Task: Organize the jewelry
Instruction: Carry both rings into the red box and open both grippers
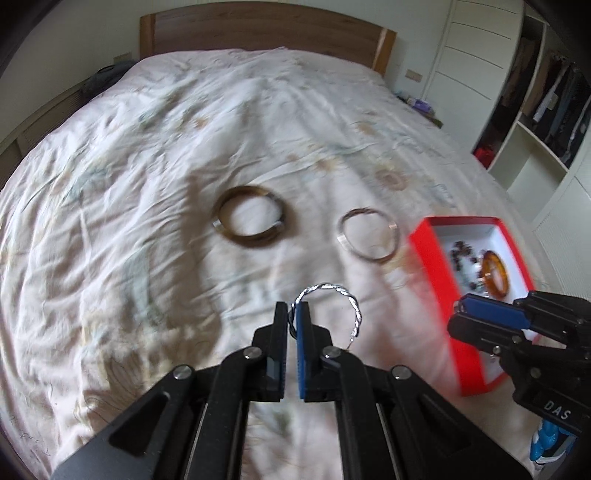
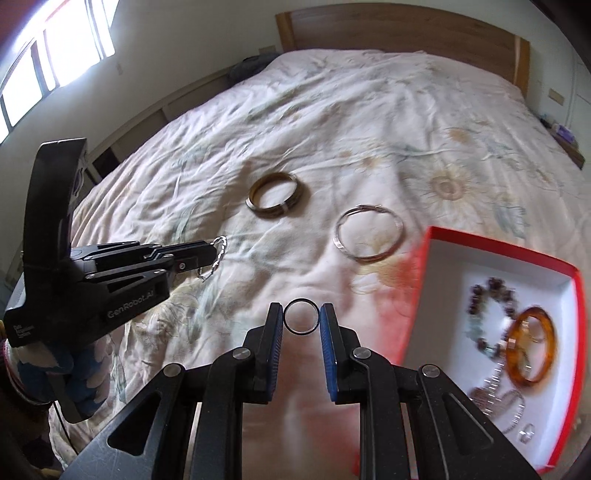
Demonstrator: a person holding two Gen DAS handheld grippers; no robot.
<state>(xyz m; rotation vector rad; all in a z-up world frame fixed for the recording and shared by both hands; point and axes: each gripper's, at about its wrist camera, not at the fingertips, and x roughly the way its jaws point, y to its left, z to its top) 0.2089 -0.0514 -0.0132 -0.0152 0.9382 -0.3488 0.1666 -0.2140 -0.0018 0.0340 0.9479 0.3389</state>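
Observation:
My left gripper [image 1: 292, 309] is shut on a twisted silver bracelet [image 1: 345, 293], held above the bedspread; the same bracelet [image 2: 220, 248] hangs from its tips in the right wrist view. My right gripper [image 2: 301, 314] is shut on a thin dark ring [image 2: 301, 316], pinched between its blue pads. A brown bangle [image 1: 251, 218] [image 2: 275, 197] and a thin silver bangle [image 1: 367, 234] [image 2: 367, 234] lie on the bed ahead. The red box [image 1: 441, 273] [image 2: 417, 280] with a white inside sits at right, holding an amber bangle [image 2: 530, 345], a bead bracelet [image 2: 487, 291] and chains.
A flowered white bedspread [image 2: 369, 110] covers the bed, with a wooden headboard [image 2: 399, 31] at the far end. Open wardrobe shelves [image 1: 546, 110] stand to the right. The right gripper's body [image 1: 517, 328] overlaps the box in the left wrist view.

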